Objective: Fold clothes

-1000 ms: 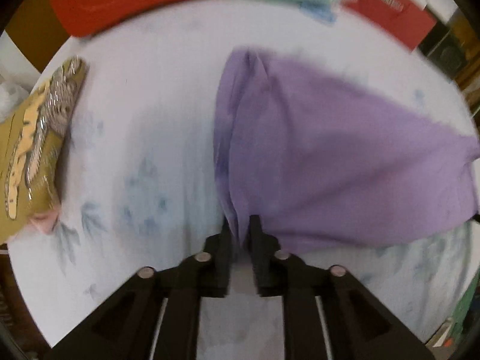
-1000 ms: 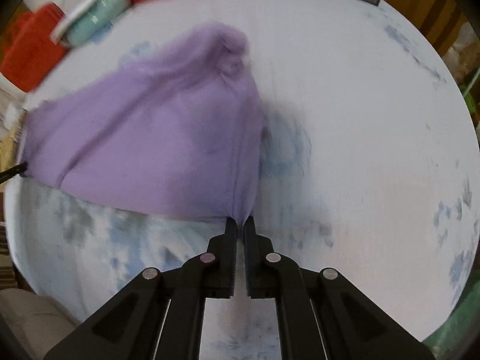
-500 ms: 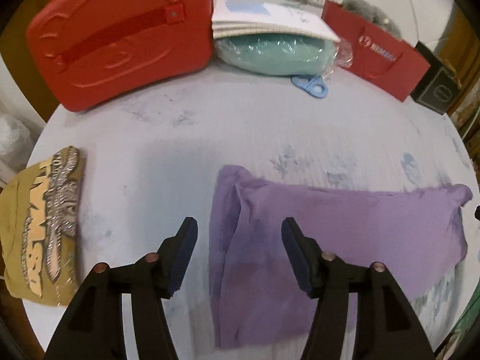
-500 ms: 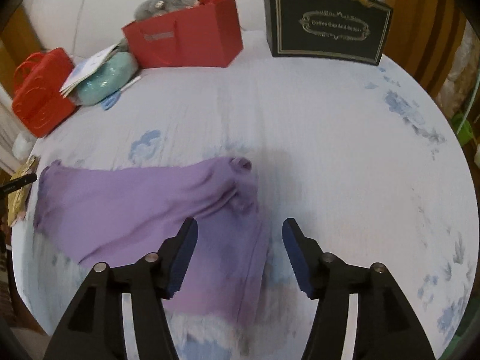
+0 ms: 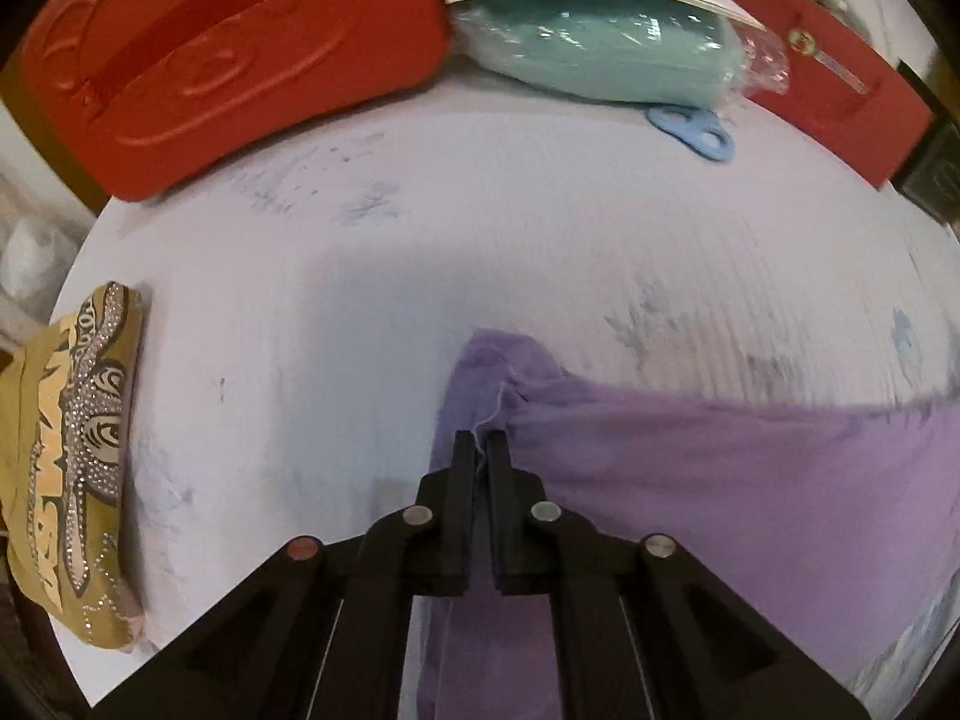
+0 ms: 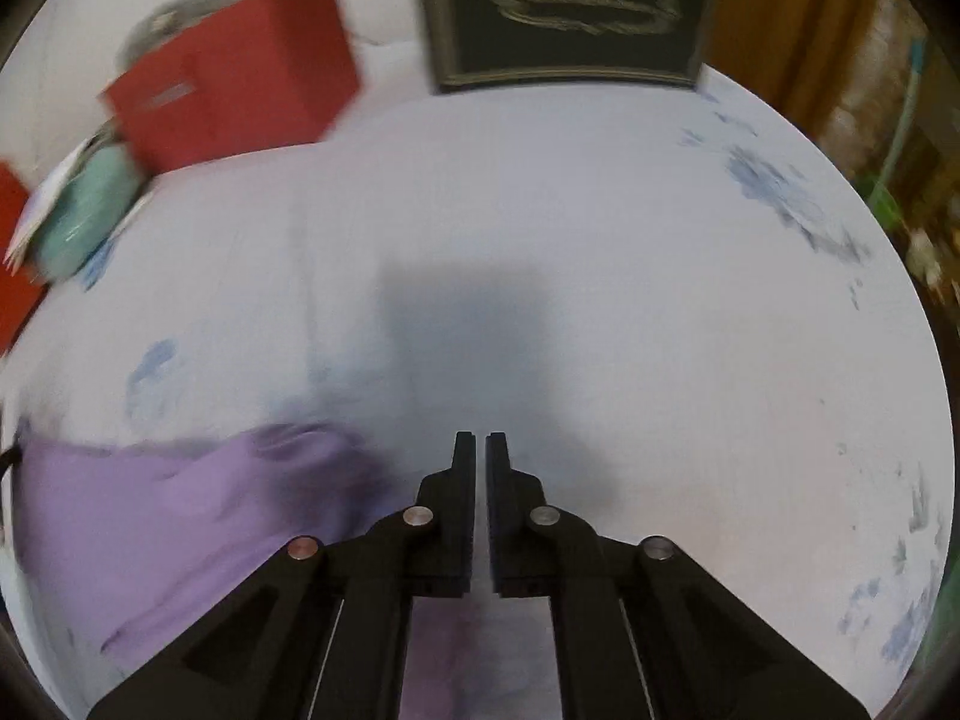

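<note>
While the soft purple cloth [image 5: 690, 480] lay wrinkled, the left gripper [image 5: 479, 450] pinched its edge; the right gripper [image 6: 480, 450] was closed and held nothing.

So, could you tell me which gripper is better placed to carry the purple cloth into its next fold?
Left. The left gripper is shut on the purple cloth; the right gripper is shut beside it, apparently holding nothing.

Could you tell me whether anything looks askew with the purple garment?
The left gripper pinches a bunched corner of the purple garment, a loose thread trailing there. The right gripper is shut beside the cloth, apparently holding nothing.
</note>
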`<act>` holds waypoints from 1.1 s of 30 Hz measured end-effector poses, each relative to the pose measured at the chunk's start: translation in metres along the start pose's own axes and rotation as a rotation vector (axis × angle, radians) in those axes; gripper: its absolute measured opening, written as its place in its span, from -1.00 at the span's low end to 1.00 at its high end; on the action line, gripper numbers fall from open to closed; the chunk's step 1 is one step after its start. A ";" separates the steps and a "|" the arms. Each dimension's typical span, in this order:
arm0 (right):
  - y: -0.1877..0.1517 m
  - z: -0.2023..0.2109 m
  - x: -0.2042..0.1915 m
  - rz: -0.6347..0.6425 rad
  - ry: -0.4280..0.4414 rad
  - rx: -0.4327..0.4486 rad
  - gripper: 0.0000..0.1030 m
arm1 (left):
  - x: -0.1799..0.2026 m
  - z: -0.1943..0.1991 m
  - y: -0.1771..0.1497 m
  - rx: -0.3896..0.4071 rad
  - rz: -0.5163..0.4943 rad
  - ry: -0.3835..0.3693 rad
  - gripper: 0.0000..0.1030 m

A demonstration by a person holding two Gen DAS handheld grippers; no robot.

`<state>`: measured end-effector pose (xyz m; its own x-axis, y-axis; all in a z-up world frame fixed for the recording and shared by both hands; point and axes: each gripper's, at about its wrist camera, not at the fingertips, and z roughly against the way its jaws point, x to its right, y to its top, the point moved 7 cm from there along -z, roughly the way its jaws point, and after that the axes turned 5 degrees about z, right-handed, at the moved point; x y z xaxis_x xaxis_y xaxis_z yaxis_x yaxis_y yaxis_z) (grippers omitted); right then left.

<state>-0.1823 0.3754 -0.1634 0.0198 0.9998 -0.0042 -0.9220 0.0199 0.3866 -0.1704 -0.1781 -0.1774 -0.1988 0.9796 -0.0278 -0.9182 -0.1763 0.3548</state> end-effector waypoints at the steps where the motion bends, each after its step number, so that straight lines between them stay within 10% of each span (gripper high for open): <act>1: 0.000 -0.002 0.007 -0.020 -0.020 -0.004 -0.90 | 0.000 0.000 0.000 -0.001 -0.005 0.013 -0.88; 4: -0.003 0.026 -0.005 -0.005 0.051 0.062 -0.90 | 0.001 0.022 0.001 0.032 -0.008 0.019 -0.87; 8: -0.011 0.064 -0.051 0.083 0.288 0.108 -0.89 | 0.018 0.066 -0.004 0.133 -0.049 -0.057 -0.07; 11: -0.014 0.057 -0.080 0.147 0.376 0.051 -0.89 | 0.031 0.069 -0.011 0.129 -0.080 -0.110 -0.03; 21: 0.020 -0.028 -0.040 -0.001 0.140 -0.026 -0.89 | 0.006 0.000 -0.026 -0.026 -0.004 -0.012 0.02; 24: 0.022 -0.013 -0.030 -0.014 0.060 0.030 -0.41 | -0.001 -0.002 -0.024 -0.023 0.020 -0.008 0.05; 33: -0.055 0.053 -0.064 0.011 0.293 0.064 -0.01 | 0.004 0.048 -0.052 0.048 0.033 -0.121 0.20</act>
<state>-0.1124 0.3099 -0.1357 -0.1110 0.9588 -0.2617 -0.8952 0.0179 0.4454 -0.1072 -0.1607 -0.1514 -0.1829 0.9784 0.0965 -0.8939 -0.2063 0.3981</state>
